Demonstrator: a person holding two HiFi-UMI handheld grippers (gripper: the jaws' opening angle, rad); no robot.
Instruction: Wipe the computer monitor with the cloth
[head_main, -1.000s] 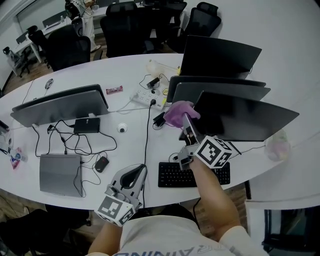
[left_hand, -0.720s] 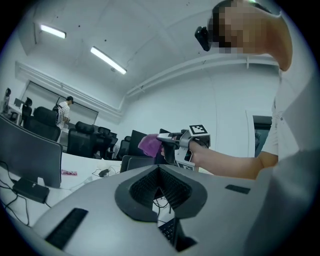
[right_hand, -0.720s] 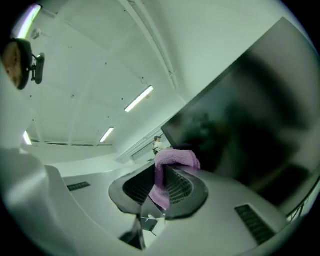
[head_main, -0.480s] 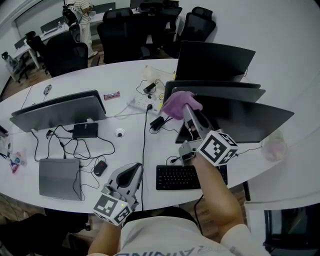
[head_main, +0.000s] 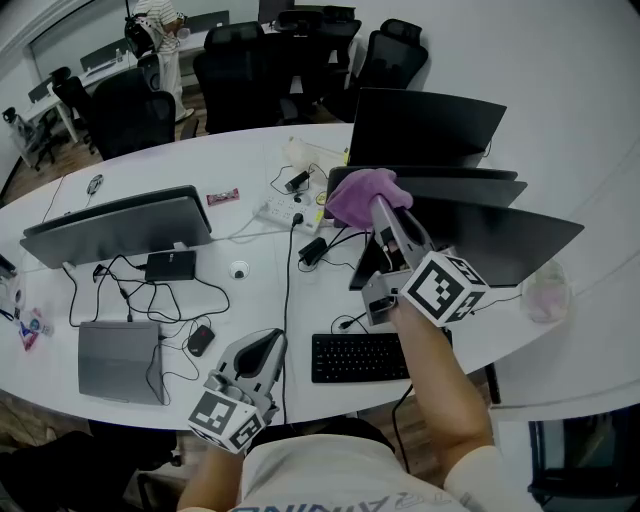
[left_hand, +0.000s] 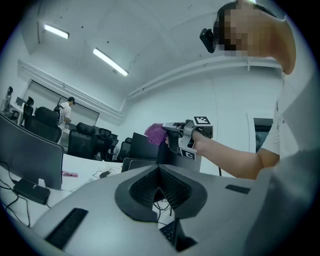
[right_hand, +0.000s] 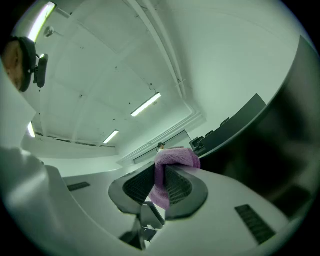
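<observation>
My right gripper (head_main: 376, 207) is shut on a purple cloth (head_main: 357, 196), raised at the upper left corner of the nearest dark monitor (head_main: 490, 238). Two more monitors (head_main: 440, 183) stand close behind it. In the right gripper view the cloth (right_hand: 172, 161) is pinched between the jaws, with the monitor's dark face (right_hand: 285, 150) filling the right side. My left gripper (head_main: 263, 353) hangs low over the table's front edge, shut and empty. Its own view shows the closed jaws (left_hand: 159, 169) and, beyond them, the cloth (left_hand: 155, 133) held by the right gripper (left_hand: 172, 130).
A black keyboard (head_main: 355, 357) lies under my right arm. A power strip (head_main: 286, 212) and tangled cables sit mid-table. At the left are another monitor (head_main: 120, 222), a grey laptop (head_main: 120, 348) and a mouse (head_main: 201, 335). Office chairs (head_main: 250, 60) line the far side.
My right gripper has carried the cloth up and away from me, from the monitor's lower left side to its top left corner. The left gripper has barely moved.
</observation>
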